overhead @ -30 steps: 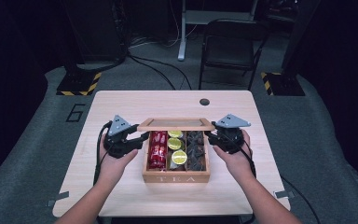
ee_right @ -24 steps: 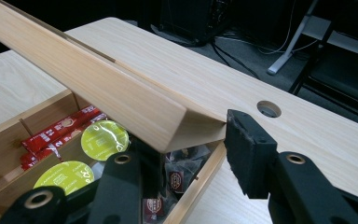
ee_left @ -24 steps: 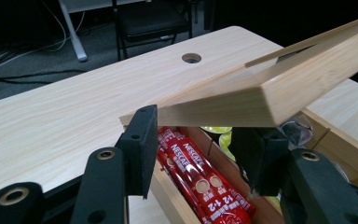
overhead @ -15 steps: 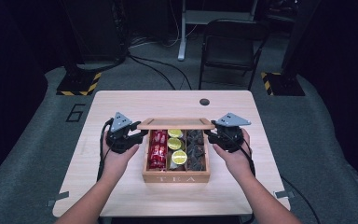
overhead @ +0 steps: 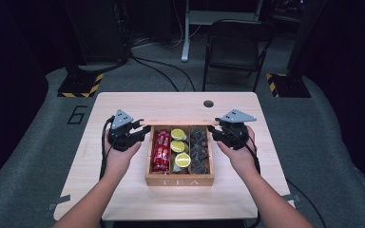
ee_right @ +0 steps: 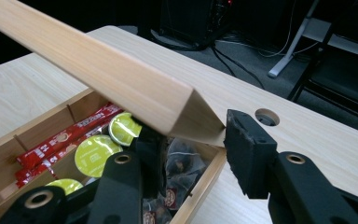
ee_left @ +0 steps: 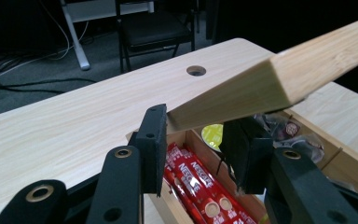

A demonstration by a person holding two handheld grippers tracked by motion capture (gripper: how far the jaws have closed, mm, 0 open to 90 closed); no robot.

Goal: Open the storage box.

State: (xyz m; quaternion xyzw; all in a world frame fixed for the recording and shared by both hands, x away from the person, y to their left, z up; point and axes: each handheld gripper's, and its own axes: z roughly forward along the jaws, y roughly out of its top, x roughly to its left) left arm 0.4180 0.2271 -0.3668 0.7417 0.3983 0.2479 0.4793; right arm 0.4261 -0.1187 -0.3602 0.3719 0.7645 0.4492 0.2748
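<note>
A wooden tea box (overhead: 179, 181) stands mid-table with its lid (overhead: 179, 122) raised at the back. Red sachets (overhead: 160, 149), green capsules (overhead: 180, 146) and dark tea bags (overhead: 199, 149) lie in its three compartments. My left gripper (overhead: 142, 130) is at the lid's left end. Its jaws have just been closing, and in the left gripper view (ee_left: 198, 123) they press on the lid's corner (ee_left: 261, 79). At the lid's right end, my right gripper (overhead: 214, 130) is shut on the other corner (ee_right: 121, 79), seen close in the right gripper view (ee_right: 193, 128).
A round cable hole (overhead: 208, 103) sits in the tabletop (overhead: 123, 190) behind the box. A dark chair (overhead: 233, 47) and floor cables lie beyond the table's far edge. Bare wood lies on both sides of the box and in front of it.
The left gripper's jaws have drawn in on the lid's left end. Hands, lid and box keep their places.
</note>
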